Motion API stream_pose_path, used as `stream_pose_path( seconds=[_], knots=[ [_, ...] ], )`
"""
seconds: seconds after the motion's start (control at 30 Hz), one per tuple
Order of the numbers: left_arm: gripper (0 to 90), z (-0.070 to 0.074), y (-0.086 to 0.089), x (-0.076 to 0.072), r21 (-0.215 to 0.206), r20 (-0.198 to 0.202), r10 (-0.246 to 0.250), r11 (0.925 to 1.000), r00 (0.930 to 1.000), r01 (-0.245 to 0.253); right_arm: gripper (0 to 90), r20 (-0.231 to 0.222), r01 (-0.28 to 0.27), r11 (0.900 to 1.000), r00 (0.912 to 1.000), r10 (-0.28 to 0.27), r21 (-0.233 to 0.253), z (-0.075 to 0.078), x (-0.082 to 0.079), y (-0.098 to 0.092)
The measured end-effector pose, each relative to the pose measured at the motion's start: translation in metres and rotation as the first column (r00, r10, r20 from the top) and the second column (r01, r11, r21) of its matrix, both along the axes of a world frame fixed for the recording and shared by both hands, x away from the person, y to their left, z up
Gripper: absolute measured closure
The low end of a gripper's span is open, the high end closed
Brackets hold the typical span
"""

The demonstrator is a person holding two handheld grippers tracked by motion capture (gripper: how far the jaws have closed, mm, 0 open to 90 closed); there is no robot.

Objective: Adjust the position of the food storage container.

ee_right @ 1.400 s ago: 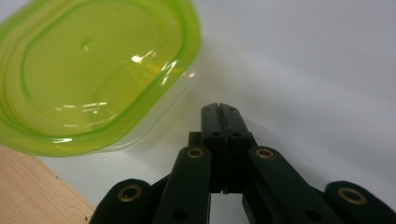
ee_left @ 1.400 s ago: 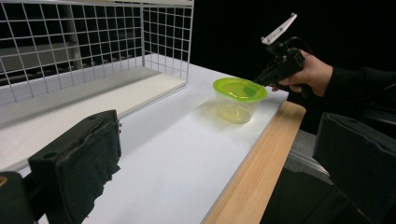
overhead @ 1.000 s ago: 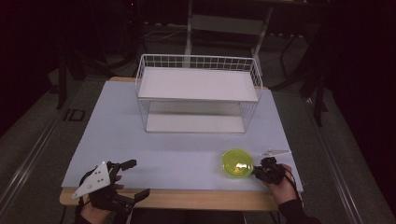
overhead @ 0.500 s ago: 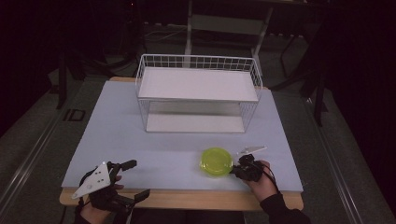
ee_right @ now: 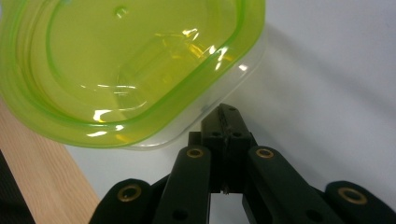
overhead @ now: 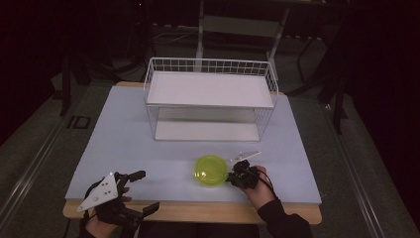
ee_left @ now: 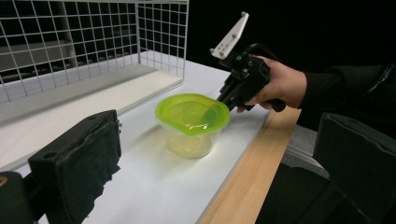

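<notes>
1. At the far left of the high view, the left hand-held gripper [overhead: 141, 191] rested at the near left corner of the table [overhead: 124, 144]. Its jaws were spread wide with nothing between them, as its own gripper view also showed, and it was well apart from everything else.

2. Moving right, a white wire rack [overhead: 210, 99] with two shelves stood at the back middle of the table, unoccupied on both levels.

3. In front of the rack and slightly right of centre, near the table's front edge, sat a clear plastic container with a lime-green lid [overhead: 211, 170]. It stood upright on the table, lid on, and looked to hold nothing.

4. Just right of the container, the right hand-held gripper [overhead: 232, 175] was held by the person's right hand [overhead: 257, 186]. In the right gripper view its jaws were pressed together, their tips against the container's side just under the lid's rim [ee_right: 140, 121]. They did not appear to pinch the rim.

5. Judged from this, the step in hand was nudging the container along the table with shut jaws rather than carrying it.

6. The next move would likely call for steady, low sideways pressure so the light container slides without tipping, or for parting the jaws to grasp the rim before lifting it toward the rack.
</notes>
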State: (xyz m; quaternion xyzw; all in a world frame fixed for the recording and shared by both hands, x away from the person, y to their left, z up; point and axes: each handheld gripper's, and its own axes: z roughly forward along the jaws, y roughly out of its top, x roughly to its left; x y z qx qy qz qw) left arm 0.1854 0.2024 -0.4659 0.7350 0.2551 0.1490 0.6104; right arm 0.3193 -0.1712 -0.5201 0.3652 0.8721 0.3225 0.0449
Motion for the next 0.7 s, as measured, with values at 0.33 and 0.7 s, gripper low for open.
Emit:
stream_pose_path(
  seconds=[0.33, 0.7],
  knots=[
    [1.9, 0.0, -0.001, 0.0, 0.003, 0.0, -0.005, 1.0, 1.0, 0.005, 90.0, -0.006, -0.019, 1.0, 0.9998, 0.019, 0.011, -0.001, 0.008, 0.02],
    [1.9, 0.0, 0.0, 0.0, 0.001, -0.001, -0.005, 1.0, 1.0, 0.005, 89.6, -0.004, -0.041, 0.999, 0.9991, 0.041, 0.001, -0.005, 0.01, 0.035]
  ],
)
